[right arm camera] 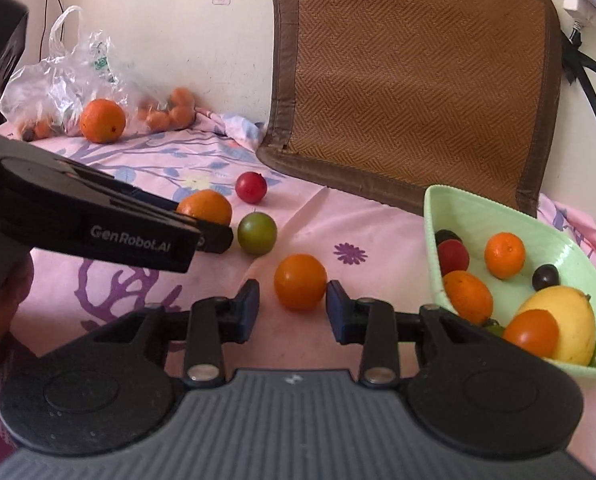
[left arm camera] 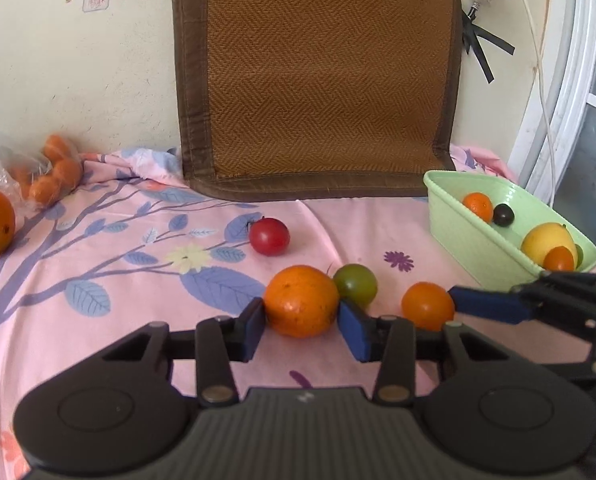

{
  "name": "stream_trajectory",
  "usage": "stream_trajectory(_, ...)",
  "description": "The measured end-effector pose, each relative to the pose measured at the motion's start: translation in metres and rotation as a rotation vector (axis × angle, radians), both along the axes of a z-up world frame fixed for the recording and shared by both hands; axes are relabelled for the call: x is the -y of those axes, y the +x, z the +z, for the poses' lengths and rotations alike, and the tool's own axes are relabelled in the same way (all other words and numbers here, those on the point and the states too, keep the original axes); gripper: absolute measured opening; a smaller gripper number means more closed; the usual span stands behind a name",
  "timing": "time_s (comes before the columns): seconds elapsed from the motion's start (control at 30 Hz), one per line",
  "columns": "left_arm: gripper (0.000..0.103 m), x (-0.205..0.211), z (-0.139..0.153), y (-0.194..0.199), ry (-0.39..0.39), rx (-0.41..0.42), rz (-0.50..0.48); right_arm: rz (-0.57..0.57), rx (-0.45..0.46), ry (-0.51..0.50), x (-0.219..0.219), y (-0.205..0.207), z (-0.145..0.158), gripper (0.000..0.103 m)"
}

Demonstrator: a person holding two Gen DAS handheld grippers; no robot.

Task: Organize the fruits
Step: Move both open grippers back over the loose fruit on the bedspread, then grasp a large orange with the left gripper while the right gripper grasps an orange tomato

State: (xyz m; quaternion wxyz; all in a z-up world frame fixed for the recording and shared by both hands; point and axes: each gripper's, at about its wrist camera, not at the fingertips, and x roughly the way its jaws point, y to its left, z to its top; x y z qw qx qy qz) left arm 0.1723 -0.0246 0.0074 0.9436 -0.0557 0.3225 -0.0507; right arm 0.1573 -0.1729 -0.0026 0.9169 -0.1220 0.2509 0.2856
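On the pink floral cloth (left arm camera: pixel 338 220), my left gripper (left arm camera: pixel 302 320) is shut on a mid-sized orange (left arm camera: pixel 301 306), one blue pad at each flank. The right wrist view shows that same orange (right arm camera: pixel 205 206) past the left gripper's black body (right arm camera: pixel 98 220). My right gripper (right arm camera: pixel 292 306) has its jaws drawn narrow at a small orange (right arm camera: pixel 300 282), which sits at the fingertips with the right pad against it. From the left wrist view, one of its blue fingers (left arm camera: pixel 482 304) meets that small orange (left arm camera: pixel 428 306). A green fruit (left arm camera: pixel 356 284) and a red one (left arm camera: pixel 269 236) lie loose just behind.
A pale green basket (right arm camera: pixel 432 216) at the right holds several fruits, including a yellow one (right arm camera: pixel 566 320). A big orange (right arm camera: pixel 102 120) and a plastic bag (right arm camera: pixel 58 80) with small oranges lie at the far left. A woven mat (left arm camera: pixel 322 80) leans on the wall. A hand (right arm camera: pixel 2 312) shows at the left edge.
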Motion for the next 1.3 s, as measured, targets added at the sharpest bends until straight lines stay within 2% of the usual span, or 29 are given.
stream_trajectory(0.1, 0.04, 0.003, 0.003, -0.015, 0.007, 0.007, -0.005, -0.008, -0.005, 0.033, 0.011, -0.006, 0.002, 0.028)
stream_trajectory(0.27, 0.04, 0.026, 0.01, -0.059, -0.011, 0.038, -0.089, 0.006, 0.004, 0.092, 0.042, -0.044, 0.003, 0.029)
stream_trajectory(0.4, 0.04, 0.055, 0.01, -0.083, 0.003, 0.051, -0.137, -0.057, 0.011, 0.126, 0.071, -0.071, -0.002, 0.029)
stream_trajectory(0.53, 0.04, 0.084, 0.006, -0.089, 0.035, 0.055, -0.171, -0.128, 0.013, 0.138, 0.095, -0.081, -0.004, 0.029)
stream_trajectory(0.77, 0.042, 0.109, -0.003, -0.089, 0.117, 0.042, -0.117, -0.165, -0.06, 0.172, 0.107, -0.074, -0.01, 0.031)
stream_trajectory(1.3, 0.042, 0.106, -0.003, -0.093, 0.122, 0.047, -0.077, -0.166, -0.05, 0.165, 0.108, -0.077, -0.012, 0.032)
